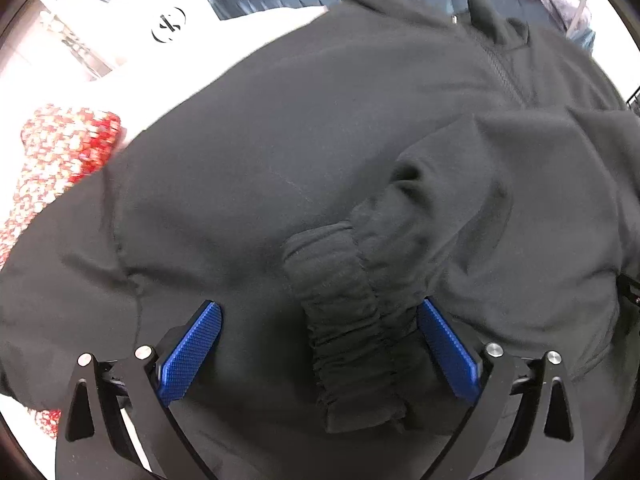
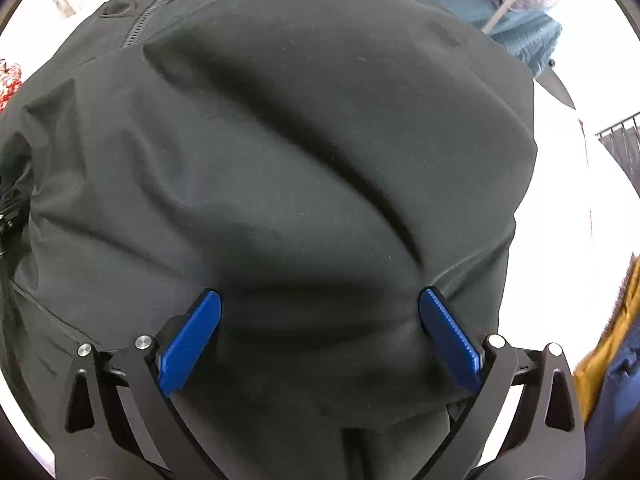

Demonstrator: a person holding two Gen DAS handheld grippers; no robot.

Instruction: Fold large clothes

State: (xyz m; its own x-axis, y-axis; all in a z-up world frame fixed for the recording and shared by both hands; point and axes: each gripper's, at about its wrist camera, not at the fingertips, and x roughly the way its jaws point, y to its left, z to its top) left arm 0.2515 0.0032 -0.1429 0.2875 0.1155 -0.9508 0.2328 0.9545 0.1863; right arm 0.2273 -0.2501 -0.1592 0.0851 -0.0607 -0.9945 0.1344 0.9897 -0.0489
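— Both tongs, left tongs (image 1: 320, 344) and right tongs (image 2: 320, 340), stand wide and grasp nothing; why?

— I think to release the fold. The cuff (image 1: 352, 336) lies between the left pads, untouched. The black jacket (image 2: 280, 140) rests on the white surface (image 2: 580, 200).

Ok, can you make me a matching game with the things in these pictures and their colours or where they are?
Things:
1. jacket
2. elastic cuff
3. knitted cloth
4. gripper pads

Descriptions:
A. red and white, at the left edge of the left view
B. blue, standing wide apart
C. black, with a zip, spread over the white surface
D. bunched and ribbed, lying between the left gripper's open fingers

Right pairs: 1-C, 2-D, 3-A, 4-B
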